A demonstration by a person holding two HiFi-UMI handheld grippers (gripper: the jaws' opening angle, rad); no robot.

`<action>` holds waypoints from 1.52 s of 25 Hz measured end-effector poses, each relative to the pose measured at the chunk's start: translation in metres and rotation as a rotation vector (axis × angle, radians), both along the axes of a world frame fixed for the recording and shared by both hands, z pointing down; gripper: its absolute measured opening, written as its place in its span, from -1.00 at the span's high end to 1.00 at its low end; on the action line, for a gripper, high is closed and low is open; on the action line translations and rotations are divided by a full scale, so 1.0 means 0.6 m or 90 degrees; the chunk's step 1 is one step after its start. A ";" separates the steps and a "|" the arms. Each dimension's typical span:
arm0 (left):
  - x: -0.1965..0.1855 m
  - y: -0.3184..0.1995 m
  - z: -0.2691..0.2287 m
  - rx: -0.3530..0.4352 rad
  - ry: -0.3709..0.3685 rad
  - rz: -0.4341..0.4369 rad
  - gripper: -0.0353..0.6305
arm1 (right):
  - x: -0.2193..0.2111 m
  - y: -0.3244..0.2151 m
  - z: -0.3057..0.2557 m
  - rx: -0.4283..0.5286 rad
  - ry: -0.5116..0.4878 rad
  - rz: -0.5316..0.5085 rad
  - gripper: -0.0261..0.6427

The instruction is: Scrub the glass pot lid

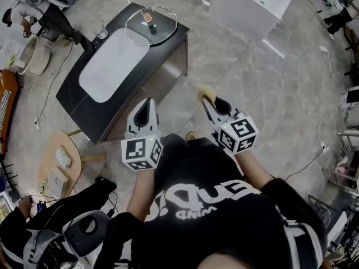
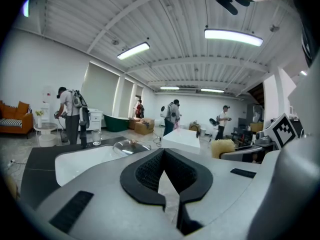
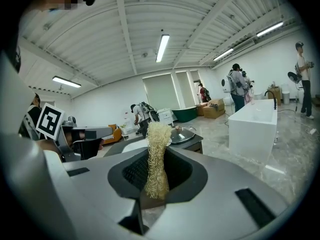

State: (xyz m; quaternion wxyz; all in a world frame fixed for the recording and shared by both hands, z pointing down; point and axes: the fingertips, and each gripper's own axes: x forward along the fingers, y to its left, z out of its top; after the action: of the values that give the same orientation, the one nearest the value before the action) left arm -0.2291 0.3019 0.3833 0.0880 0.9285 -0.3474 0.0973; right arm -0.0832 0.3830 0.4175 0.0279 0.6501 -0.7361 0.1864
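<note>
Sink counter: one. Glass pot lid: one, at its far end. Fibre scrubber: one. Grippers: two, left gripper and right gripper. White cabinet: one, far right.

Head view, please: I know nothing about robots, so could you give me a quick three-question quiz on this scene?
1. What does the right gripper hold? A) a pale fibrous scrubber B) a spoon C) nothing
2. True or false: the glass pot lid lies on the floor.
3. Fill in: the left gripper has its jaws ____, with nothing between them.
Key: 1 A. 2 false: the lid rests on the black counter. 3 shut.
</note>
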 end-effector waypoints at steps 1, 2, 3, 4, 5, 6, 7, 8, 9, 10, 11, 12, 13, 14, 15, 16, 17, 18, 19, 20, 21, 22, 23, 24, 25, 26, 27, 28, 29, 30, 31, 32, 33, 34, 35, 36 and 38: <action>0.004 -0.005 -0.001 0.001 -0.001 -0.002 0.85 | 0.005 -0.007 0.002 -0.001 -0.002 -0.002 0.78; 0.008 -0.011 -0.002 0.002 -0.001 -0.005 0.85 | 0.009 -0.015 0.004 -0.002 -0.005 -0.004 0.78; 0.011 -0.018 -0.002 0.003 -0.003 -0.007 0.85 | 0.013 -0.023 0.006 -0.002 -0.007 -0.006 0.78; 0.014 -0.025 -0.001 0.004 -0.004 -0.011 0.85 | 0.016 -0.032 0.008 -0.002 -0.010 -0.009 0.78; 0.017 -0.032 0.000 0.004 -0.006 -0.014 0.85 | 0.019 -0.041 0.009 -0.001 -0.012 -0.012 0.78; 0.020 -0.039 0.002 0.005 -0.007 -0.017 0.85 | 0.022 -0.049 0.010 0.000 -0.013 -0.015 0.78; 0.025 -0.046 0.003 0.005 -0.008 -0.019 0.85 | 0.026 -0.056 0.011 0.000 -0.014 -0.019 0.78; 0.030 -0.052 0.005 0.005 -0.008 -0.020 0.85 | 0.030 -0.062 0.013 0.000 -0.014 -0.022 0.78; 0.036 -0.058 0.006 0.005 -0.008 -0.020 0.85 | 0.034 -0.068 0.015 0.000 -0.015 -0.024 0.78; 0.043 -0.064 0.007 0.005 -0.009 -0.019 0.85 | 0.040 -0.075 0.016 -0.001 -0.015 -0.025 0.78; 0.050 -0.071 0.007 0.007 -0.009 -0.017 0.85 | 0.046 -0.082 0.018 -0.001 -0.015 -0.024 0.78; 0.056 -0.079 0.007 0.008 -0.009 -0.015 0.85 | 0.052 -0.089 0.018 -0.001 -0.015 -0.024 0.78; 0.062 -0.087 0.007 0.010 -0.008 -0.014 0.85 | 0.058 -0.097 0.019 0.000 -0.014 -0.023 0.78; 0.068 -0.097 0.009 0.011 -0.007 -0.014 0.85 | 0.063 -0.106 0.020 0.000 -0.013 -0.022 0.78; 0.072 -0.107 0.011 0.011 -0.007 -0.014 0.85 | 0.069 -0.115 0.021 0.000 -0.012 -0.022 0.78; 0.078 -0.118 0.015 0.010 -0.006 -0.015 0.85 | 0.075 -0.125 0.023 -0.001 -0.011 -0.022 0.78; 0.084 -0.129 0.018 0.008 -0.006 -0.015 0.85 | 0.081 -0.136 0.026 -0.003 -0.010 -0.022 0.78; 0.090 -0.141 0.021 0.007 -0.005 -0.015 0.85 | 0.088 -0.147 0.028 -0.004 -0.009 -0.022 0.78; 0.097 -0.153 0.024 0.005 -0.005 -0.015 0.85 | 0.094 -0.158 0.029 -0.005 -0.008 -0.023 0.78; 0.104 -0.165 0.025 0.004 -0.004 -0.015 0.85 | 0.100 -0.170 0.030 -0.006 -0.007 -0.024 0.78; 0.110 -0.177 0.027 0.003 -0.003 -0.015 0.85 | 0.105 -0.183 0.031 -0.007 -0.007 -0.025 0.78; 0.115 -0.189 0.027 0.003 -0.003 -0.016 0.85 | 0.111 -0.196 0.031 -0.008 -0.007 -0.026 0.78; 0.121 -0.201 0.027 0.002 -0.004 -0.016 0.85 | 0.116 -0.209 0.032 -0.009 -0.007 -0.027 0.78; 0.126 -0.214 0.027 0.002 -0.004 -0.016 0.85 | 0.121 -0.222 0.031 -0.010 -0.007 -0.028 0.78; 0.132 -0.226 0.025 0.002 -0.005 -0.015 0.85 | 0.127 -0.235 0.031 -0.011 -0.007 -0.029 0.78; 0.139 -0.240 0.023 0.002 -0.006 -0.014 0.85 | 0.133 -0.249 0.029 -0.011 -0.007 -0.031 0.78; 0.145 -0.254 0.021 0.003 -0.007 -0.012 0.85 | 0.140 -0.263 0.028 -0.011 -0.006 -0.031 0.78; 0.151 -0.270 0.018 0.004 -0.008 -0.011 0.85 | 0.147 -0.279 0.026 -0.012 -0.006 -0.030 0.78; 0.157 -0.286 0.016 0.004 -0.010 -0.010 0.85 | 0.153 -0.295 0.024 -0.012 -0.008 -0.029 0.78; 0.162 -0.301 0.014 0.004 -0.012 -0.009 0.85 | 0.159 -0.312 0.022 -0.012 -0.011 -0.026 0.78; 0.167 -0.317 0.012 0.004 -0.014 -0.007 0.85 | 0.164 -0.328 0.019 -0.012 -0.014 -0.024 0.78; 0.173 -0.331 0.009 0.004 -0.015 -0.006 0.85 | 0.168 -0.343 0.015 -0.010 -0.016 -0.024 0.78; 0.178 -0.346 0.007 0.004 -0.016 -0.005 0.85 | 0.172 -0.359 0.011 -0.009 -0.017 -0.025 0.78; 0.183 -0.362 0.004 0.005 -0.017 -0.005 0.85 | 0.175 -0.375 0.007 -0.008 -0.017 -0.026 0.78; 0.188 -0.377 0.001 0.005 -0.016 -0.005 0.85 | 0.178 -0.390 0.005 -0.007 -0.017 -0.028 0.78; 0.192 -0.393 -0.002 0.006 -0.016 -0.005 0.85 | 0.181 -0.406 0.003 -0.008 -0.017 -0.029 0.78; 0.201 -0.423 -0.006 0.006 -0.017 -0.006 0.85 | 0.188 -0.436 0.000 -0.010 -0.018 -0.032 0.78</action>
State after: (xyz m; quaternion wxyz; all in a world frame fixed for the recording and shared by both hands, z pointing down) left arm -0.1085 0.0480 0.3795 0.0794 0.9258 -0.3537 0.1073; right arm 0.0299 0.1217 0.4177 0.0270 0.6287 -0.7509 0.2005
